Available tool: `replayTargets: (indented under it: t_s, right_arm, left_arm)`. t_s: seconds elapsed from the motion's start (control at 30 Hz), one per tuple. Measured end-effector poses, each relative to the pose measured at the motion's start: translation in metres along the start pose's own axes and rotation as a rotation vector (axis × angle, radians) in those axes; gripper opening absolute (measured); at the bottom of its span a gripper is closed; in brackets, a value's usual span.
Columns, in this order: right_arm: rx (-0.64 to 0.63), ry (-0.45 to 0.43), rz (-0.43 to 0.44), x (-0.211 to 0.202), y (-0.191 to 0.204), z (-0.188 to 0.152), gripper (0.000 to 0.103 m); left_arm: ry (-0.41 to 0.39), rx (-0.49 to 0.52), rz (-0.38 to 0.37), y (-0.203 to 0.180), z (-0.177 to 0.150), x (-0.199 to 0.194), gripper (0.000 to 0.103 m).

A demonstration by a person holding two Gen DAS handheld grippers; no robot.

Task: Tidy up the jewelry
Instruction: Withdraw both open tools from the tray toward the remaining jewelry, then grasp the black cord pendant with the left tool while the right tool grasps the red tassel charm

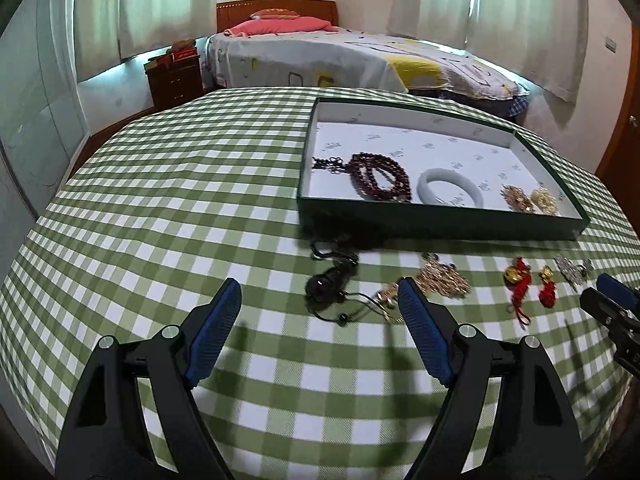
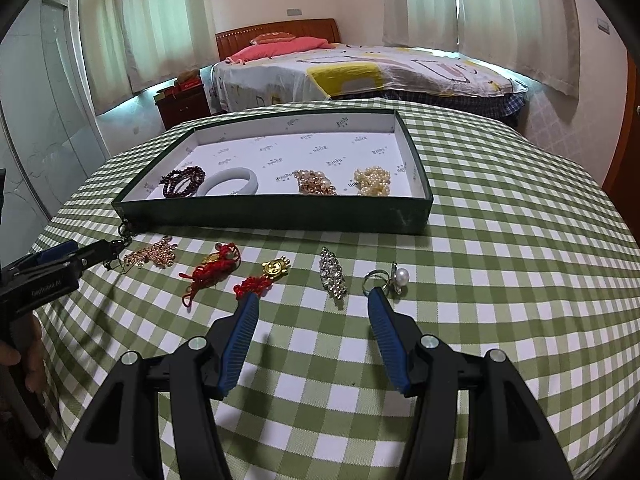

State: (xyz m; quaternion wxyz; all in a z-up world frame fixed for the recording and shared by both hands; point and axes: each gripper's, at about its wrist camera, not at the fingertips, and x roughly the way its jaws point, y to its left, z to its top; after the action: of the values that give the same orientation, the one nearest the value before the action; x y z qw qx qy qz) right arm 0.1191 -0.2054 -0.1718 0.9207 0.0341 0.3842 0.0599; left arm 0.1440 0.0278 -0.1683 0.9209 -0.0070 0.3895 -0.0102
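A green-and-white checked cloth (image 2: 500, 240) covers the bench from edge to edge. On its far half sits a shallow dark green tray (image 2: 272, 210) with a white printed lining. Inside the tray, from left to right in the right wrist view, lie a dark red bead bracelet (image 2: 182, 186), a pale bangle (image 2: 230, 186), a golden chain heap (image 2: 316, 187) and a cream pearl heap (image 2: 372, 186).

More jewelry lies loose on the cloth just near of the tray: a black corded pendant (image 1: 328, 286), a gold filigree piece (image 2: 154, 257), two red-and-gold knotted charms (image 2: 216, 270) (image 2: 264, 278), a rhinestone brooch (image 2: 333, 278) and a pearl ring (image 2: 394, 280).

The left hand-held gripper (image 1: 320, 300) hangs over the cloth with its blue pads wide apart and nothing between them; the black pendant lies just beyond the tips. The right hand-held gripper (image 2: 312, 308) also stands apart and empty, with the brooch beyond the gap and the ring by its right tip.

Beyond the bench is a bed (image 2: 360, 72) with a patterned spread, a pink pillow and a wooden headboard. A dark wooden nightstand (image 2: 184, 108) stands to its left, pale curtains (image 2: 148, 20) hang at the windows, and a frosted glass panel (image 2: 36, 120) fills the left wall.
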Motion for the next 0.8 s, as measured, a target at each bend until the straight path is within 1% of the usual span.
replayTargets:
  t_s: [0.07,0.13,0.27,0.37,0.43,0.47,0.53,0.63,0.73,0.8]
  right_arm:
    - [0.002,0.002,0.001,0.001,-0.001,0.001,0.056]
    - [0.005,0.006,0.001,0.003,-0.002,0.002,0.056]
    - [0.014,0.014,0.001,0.008,-0.005,0.003,0.056]
    - [0.018,0.021,0.001,0.011,-0.006,0.004,0.056]
    - [0.019,0.025,0.001,0.012,-0.006,0.004,0.056]
    - [0.020,0.026,0.002,0.013,-0.006,0.004,0.056]
    - [0.022,0.029,0.001,0.013,-0.007,0.004,0.056]
    - [0.023,0.029,0.001,0.013,-0.007,0.004,0.056]
    - [0.023,0.029,0.002,0.014,-0.007,0.004,0.056]
    - [0.019,0.028,0.005,0.014,-0.006,0.005,0.056]
  left_arm:
    - [0.005,0.005,0.004,0.001,0.002,0.003,0.076]
    - [0.013,0.016,0.003,0.002,0.004,0.007,0.068]
    - [0.026,0.036,-0.004,0.002,0.010,0.016,0.060]
    - [0.056,0.042,-0.026,0.001,0.012,0.024,0.053]
    - [0.079,0.049,-0.039,0.000,0.009,0.029,0.045]
    - [0.070,0.062,-0.037,-0.002,0.008,0.029,0.043]
    - [0.067,0.082,-0.054,-0.006,0.007,0.029,0.031]
    - [0.065,0.102,-0.048,-0.011,0.007,0.030,0.030]
    - [0.060,0.106,-0.047,-0.011,0.008,0.030,0.034]
    - [0.062,0.104,-0.058,-0.011,0.008,0.031,0.033]
